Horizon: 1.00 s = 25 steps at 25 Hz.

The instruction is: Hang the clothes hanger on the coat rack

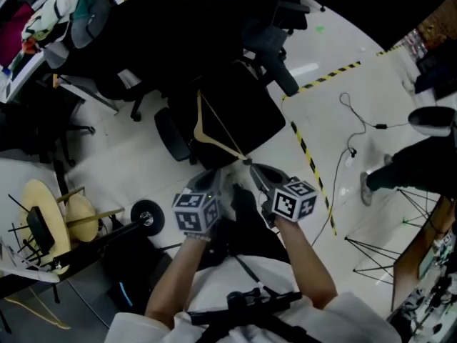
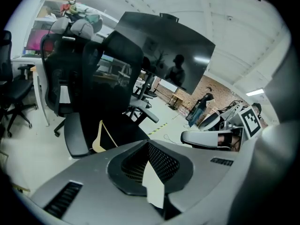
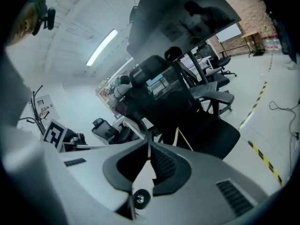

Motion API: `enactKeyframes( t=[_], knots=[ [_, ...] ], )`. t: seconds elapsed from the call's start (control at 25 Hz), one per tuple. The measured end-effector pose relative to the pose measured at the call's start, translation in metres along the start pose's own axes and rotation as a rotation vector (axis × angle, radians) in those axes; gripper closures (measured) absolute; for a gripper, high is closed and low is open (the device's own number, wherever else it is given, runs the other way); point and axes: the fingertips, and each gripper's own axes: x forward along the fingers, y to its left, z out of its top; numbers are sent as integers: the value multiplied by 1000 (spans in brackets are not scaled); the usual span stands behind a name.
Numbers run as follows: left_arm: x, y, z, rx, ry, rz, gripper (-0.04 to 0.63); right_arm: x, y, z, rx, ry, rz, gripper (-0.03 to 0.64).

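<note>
Wooden clothes hanger (image 1: pixel 198 131) lay on the black chair seat (image 1: pixel 250 113), twelve o'clock from both grippers. Here the left gripper (image 2: pixel 146 143) was closed and the right gripper (image 3: pixel 149 144) barely parted, both empty. It seemed best to widen one before taking the hanger's neck.

Left tool (image 1: pixel 218 179): held out ahead of the chest, angled forward and down, jaws together with nothing between them.
Right tool (image 1: pixel 258 174): just beside the left one, angled the same way, jaws barely parted, nothing between them.
Left forearm (image 1: pixel 175 277): bare, reaching forward.
Right forearm (image 1: pixel 307 259): bare, alongside it.
</note>
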Motion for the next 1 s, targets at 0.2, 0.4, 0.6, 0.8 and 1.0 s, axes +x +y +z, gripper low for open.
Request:
enactKeyframes(
  t=[0.2, 0.4, 0.6, 0.8, 1.0],
  knots=[
    [34, 25, -8, -53, 48, 53, 603, 60, -40, -5, -13, 95, -1, 573],
    [54, 47, -8, -97, 67, 83, 603, 110, -63, -11, -19, 166, 13, 505],
    [75, 75, -20, -144, 92, 115, 603, 153, -84, -31, -83, 258, 8, 443],
    [91, 100, -36, -216, 103, 148, 603, 190, -104, -58, -134, 343, 7, 435],
    [105, 113, -52, -259, 121, 168, 603, 225, -120, -82, -184, 428, 12, 413]
  ],
)
